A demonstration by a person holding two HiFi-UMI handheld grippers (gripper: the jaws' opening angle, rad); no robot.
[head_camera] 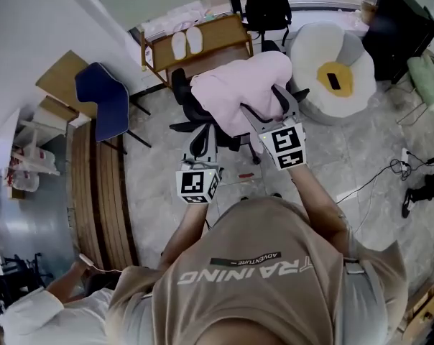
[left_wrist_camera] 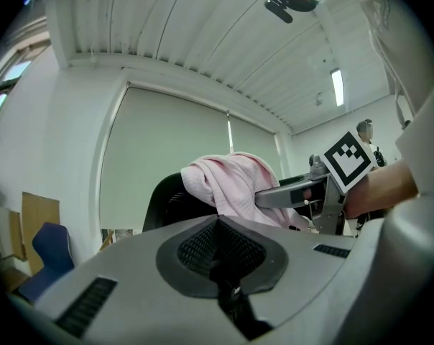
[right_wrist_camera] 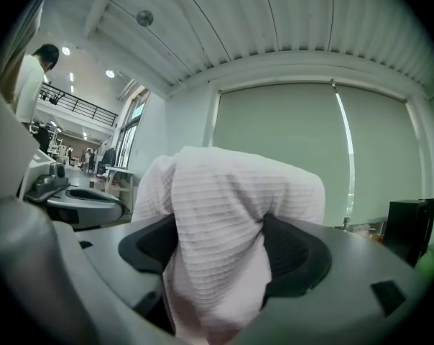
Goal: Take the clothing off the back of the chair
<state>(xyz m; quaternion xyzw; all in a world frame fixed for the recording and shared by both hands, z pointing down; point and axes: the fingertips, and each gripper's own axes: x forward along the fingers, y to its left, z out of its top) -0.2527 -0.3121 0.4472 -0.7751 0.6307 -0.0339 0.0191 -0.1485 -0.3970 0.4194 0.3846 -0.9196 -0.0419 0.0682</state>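
Observation:
A pink garment (head_camera: 238, 92) hangs over the back of a black office chair (head_camera: 192, 110). My right gripper (head_camera: 266, 103) stands open at the garment's near side, one jaw on each side of a hanging fold. In the right gripper view the ribbed pink cloth (right_wrist_camera: 231, 221) fills the gap of the right gripper (right_wrist_camera: 224, 254). My left gripper (head_camera: 202, 142) is lower and to the left, short of the chair, holding nothing. In the left gripper view the left gripper (left_wrist_camera: 218, 225) has its jaws together, with the garment (left_wrist_camera: 231, 182) and the right gripper's fingers (left_wrist_camera: 282, 195) beyond.
A blue chair (head_camera: 105, 103) and a long wooden table (head_camera: 102, 192) stand at the left. A wooden bench (head_camera: 224, 31) bearing slippers is behind the chair. A white and yellow cushion seat (head_camera: 335, 74) sits at the right. Cables (head_camera: 389, 171) cross the floor. Another person's sleeve (head_camera: 37, 315) is at bottom left.

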